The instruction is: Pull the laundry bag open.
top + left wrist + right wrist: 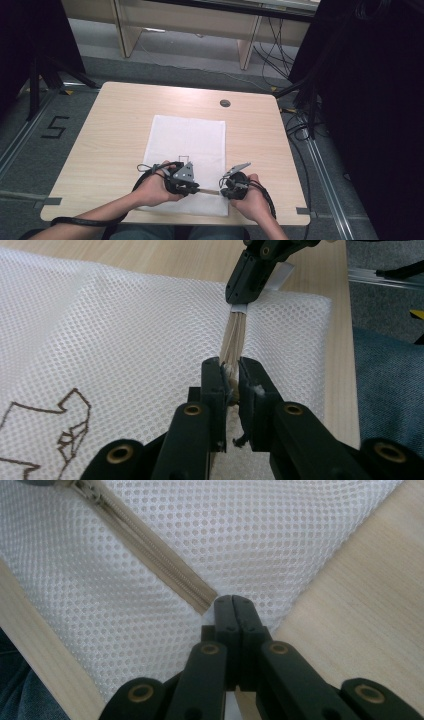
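near the bench's [90,150] front edge, the left tongs [230,377] clamped the mesh bag's [187,140] beige zipper [150,542]; the right tongs [233,605] were pressed together at the zipper's end.

Two black tools [200,187] [223,190] — brass-ringed pivots, grey three-cornered plates, trailing black cables.
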{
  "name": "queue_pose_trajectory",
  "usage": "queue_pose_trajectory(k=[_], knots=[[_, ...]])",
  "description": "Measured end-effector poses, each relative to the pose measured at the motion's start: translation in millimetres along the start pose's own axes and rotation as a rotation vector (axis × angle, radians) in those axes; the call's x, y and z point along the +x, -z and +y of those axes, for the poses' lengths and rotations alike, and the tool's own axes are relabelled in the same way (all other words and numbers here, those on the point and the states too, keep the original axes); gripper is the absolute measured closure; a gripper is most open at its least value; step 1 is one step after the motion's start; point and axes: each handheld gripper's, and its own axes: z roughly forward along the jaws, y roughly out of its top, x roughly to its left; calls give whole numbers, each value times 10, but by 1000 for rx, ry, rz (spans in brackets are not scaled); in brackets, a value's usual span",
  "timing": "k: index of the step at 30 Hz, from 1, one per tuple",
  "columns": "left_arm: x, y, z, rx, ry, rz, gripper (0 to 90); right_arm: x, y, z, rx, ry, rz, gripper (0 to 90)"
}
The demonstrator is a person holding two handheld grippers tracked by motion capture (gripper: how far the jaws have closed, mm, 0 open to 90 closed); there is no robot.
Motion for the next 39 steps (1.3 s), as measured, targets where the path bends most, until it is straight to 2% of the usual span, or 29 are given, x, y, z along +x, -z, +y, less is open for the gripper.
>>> queue_pose_trajectory(k=[7,10,15,18,26,27,29,33,34,35,37,38,39], knots=[[15,17,4,0,-6,0,816,1,0,-1,0,2,0,900],[10,31,-12,-8,11,-1,816,1,0,0,0,1,0,900],[6,41,-16,-1,-8,12,816,2,0,-1,-2,2,0,900],[8,55,-29,-14,10,7,816,1,0,-1,0,2,1,900],[12,71,-41,-14,2,9,816,2,-1,-2,-2,2,0,900],[13,72,-45,-22,16,6,816,1,0,-2,-2,2,1,900],[15,80,-57,-23,17,7,816,0,0,-2,-2,2,1,900],[13,80,-63,-22,10,8,816,1,0,-1,0,2,1,900],[24,86,-58,-17,-10,11,816,1,0,-2,-2,3,0,900],[17,91,-64,-20,10,11,816,3,0,-2,-2,2,0,900],[23,102,-67,-16,5,9,816,2,0,-2,-2,3,0,900],[17,101,-71,-20,16,9,816,2,0,-1,-1,2,1,900],[19,104,-72,-14,6,15,816,1,0,-1,0,3,1,900]])
